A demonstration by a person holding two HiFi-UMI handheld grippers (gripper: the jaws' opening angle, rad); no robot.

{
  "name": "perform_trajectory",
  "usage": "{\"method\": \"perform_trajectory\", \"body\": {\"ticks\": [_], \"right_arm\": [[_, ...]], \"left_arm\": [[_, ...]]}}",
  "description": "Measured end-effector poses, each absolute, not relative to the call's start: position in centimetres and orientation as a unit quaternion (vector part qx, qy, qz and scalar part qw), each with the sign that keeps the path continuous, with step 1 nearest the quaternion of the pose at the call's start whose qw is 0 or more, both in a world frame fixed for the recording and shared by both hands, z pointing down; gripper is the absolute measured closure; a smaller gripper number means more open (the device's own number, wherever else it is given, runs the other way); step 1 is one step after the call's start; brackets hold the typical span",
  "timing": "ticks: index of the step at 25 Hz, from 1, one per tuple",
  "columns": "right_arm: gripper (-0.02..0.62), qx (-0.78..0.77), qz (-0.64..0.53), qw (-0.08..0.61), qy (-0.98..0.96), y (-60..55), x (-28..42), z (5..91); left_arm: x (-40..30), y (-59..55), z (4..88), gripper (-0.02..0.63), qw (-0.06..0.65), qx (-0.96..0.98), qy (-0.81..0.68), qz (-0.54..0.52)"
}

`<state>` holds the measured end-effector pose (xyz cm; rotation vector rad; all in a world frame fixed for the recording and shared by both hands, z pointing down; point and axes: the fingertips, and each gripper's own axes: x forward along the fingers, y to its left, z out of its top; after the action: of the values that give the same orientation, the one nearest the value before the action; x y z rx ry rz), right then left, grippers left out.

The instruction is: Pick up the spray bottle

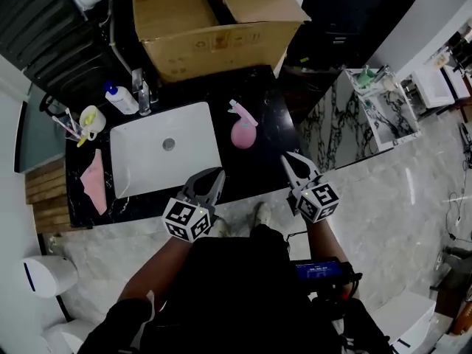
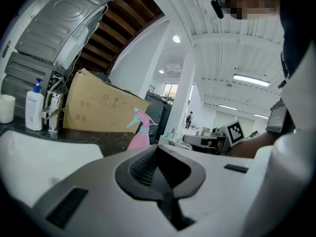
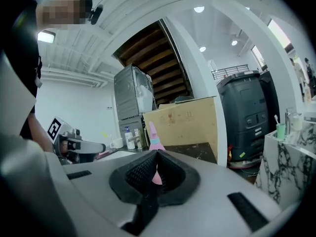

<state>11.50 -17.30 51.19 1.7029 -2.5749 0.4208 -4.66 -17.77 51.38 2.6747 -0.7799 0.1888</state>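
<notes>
The pink spray bottle with a pale teal trigger stands on the black counter, to the right of the white sink. My left gripper hovers at the counter's front edge by the sink's near right corner, its jaws shut and empty. To its right, my right gripper hangs near the counter's right front corner, also shut with nothing in it. Both stay short of the bottle. The left gripper view has the bottle ahead, beyond the shut left gripper. In the right gripper view the bottle stands straight beyond the right gripper.
A big cardboard box sits behind the bottle at the counter's back. A faucet, a white soap bottle and a cup of toothbrushes stand left of the sink, with a pink cloth. A marbled cabinet stands right.
</notes>
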Motion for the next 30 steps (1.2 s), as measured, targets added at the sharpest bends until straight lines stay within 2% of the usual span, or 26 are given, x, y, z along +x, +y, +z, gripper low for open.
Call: {"method": "perform_trajectory", "body": {"ticks": [9,21,30], "right_arm": [[0.569,0.485,0.142,0.015,-0.863,-21.2,13.6,51.8],[0.569,0.452,0.150,0.021,-0.879,-24.3,15.7,52.1],[0.569,0.459,0.156,0.025,-0.874,-24.8,16.9,52.4]], "left_arm": [[-0.5,-21.8,51.9,0.595,0.138,0.930,-0.330,0.082],[3.3,-26.6,53.6,0.376,0.110,0.924,-0.346,0.123],[4.7,-28.5,52.9,0.368,0.103,0.929,-0.334,0.119]]}}
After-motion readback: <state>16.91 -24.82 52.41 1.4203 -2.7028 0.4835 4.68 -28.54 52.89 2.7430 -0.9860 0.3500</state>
